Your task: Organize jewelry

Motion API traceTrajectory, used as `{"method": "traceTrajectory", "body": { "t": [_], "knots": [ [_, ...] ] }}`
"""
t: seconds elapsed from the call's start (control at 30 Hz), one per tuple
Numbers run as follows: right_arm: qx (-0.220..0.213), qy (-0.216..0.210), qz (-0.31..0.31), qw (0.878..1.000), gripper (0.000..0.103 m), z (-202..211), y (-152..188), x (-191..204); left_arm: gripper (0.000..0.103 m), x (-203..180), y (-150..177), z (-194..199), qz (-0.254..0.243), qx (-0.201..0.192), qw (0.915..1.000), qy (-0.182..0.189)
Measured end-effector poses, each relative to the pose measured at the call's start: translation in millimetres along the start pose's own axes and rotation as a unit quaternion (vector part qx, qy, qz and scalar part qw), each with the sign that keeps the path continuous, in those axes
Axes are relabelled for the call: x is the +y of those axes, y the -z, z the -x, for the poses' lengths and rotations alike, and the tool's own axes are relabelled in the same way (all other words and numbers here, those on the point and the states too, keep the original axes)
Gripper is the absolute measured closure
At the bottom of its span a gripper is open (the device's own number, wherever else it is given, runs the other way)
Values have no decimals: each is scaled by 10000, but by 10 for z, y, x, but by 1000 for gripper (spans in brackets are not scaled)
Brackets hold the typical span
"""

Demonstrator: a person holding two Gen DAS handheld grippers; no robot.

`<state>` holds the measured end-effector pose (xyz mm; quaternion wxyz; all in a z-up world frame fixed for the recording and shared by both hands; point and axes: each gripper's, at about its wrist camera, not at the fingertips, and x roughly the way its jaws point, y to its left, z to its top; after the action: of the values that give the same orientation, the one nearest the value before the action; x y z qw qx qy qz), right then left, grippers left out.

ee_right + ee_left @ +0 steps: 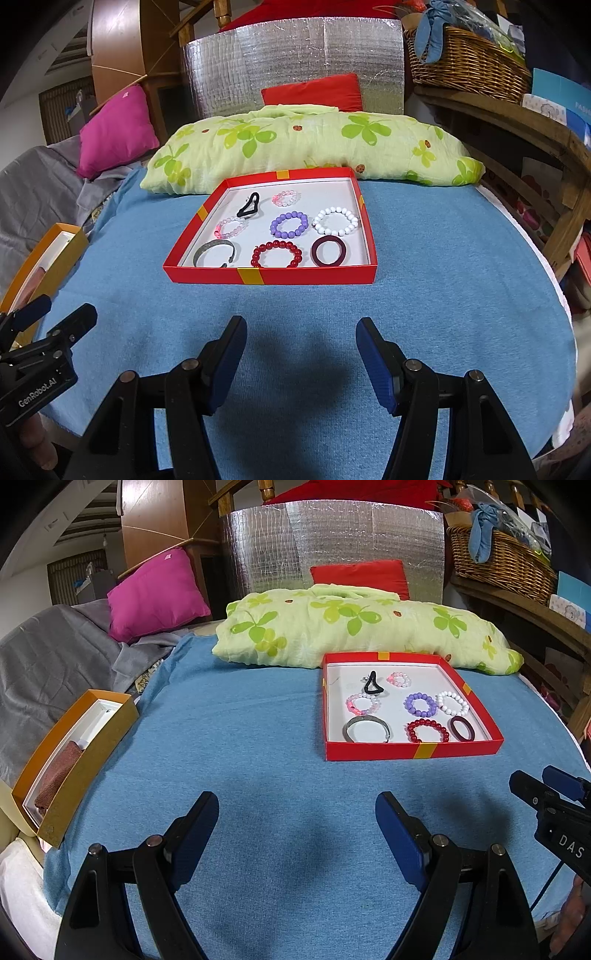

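While both grippers hang over the blue cloth, nothing sits between either pair of fingers.

Left gripper (297, 814): fingers spread wide, empty, above bare cloth near the camera; also seen at the left edge of the right wrist view.
Right gripper (301, 338): fingers apart, somewhat narrower than the left pair, empty; its tip shows at the right edge of the left wrist view.
Red box lid (271, 276): shallow red tray with yellow tape marks and a white floor, lying on the blue cloth (443, 295) beyond the grippers, just in front of the green clover-print pillow (295, 144).
Far row in tray: black hair tie (249, 208) on the left, pale pink bead bracelet (285, 198) to its right.
Middle row: pink and clear bead bracelet (231, 228), purple bead bracelet (289, 224), white bead bracelet (336, 220), left to right.
Near row: grey metal cuff bangle (215, 253), red bead bracelet (276, 254), dark maroon ring bangle (329, 251), left to right.
Spacing: the pieces lie apart, except that the purple and white bracelets look close to touching in the left wrist view.
Orange box (79, 760): open, at the far left edge of the cloth, well apart from the tray, with a brown folded cloth (59, 775) inside.
Background: magenta cushion (157, 596), red cushion (360, 576), wicker basket (498, 561) on a shelf at right.
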<state>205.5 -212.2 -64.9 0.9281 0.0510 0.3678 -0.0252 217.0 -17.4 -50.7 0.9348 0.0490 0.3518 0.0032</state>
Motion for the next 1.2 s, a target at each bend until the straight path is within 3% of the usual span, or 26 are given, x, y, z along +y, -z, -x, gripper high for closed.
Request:
{"method": "traceTrajectory", "body": {
  "t": [1.2],
  "knots": [
    [-79,-68,-14,9999,37,-15,-14,80,16,22,-5,44,-76,-3,10000,-13]
  ]
}}
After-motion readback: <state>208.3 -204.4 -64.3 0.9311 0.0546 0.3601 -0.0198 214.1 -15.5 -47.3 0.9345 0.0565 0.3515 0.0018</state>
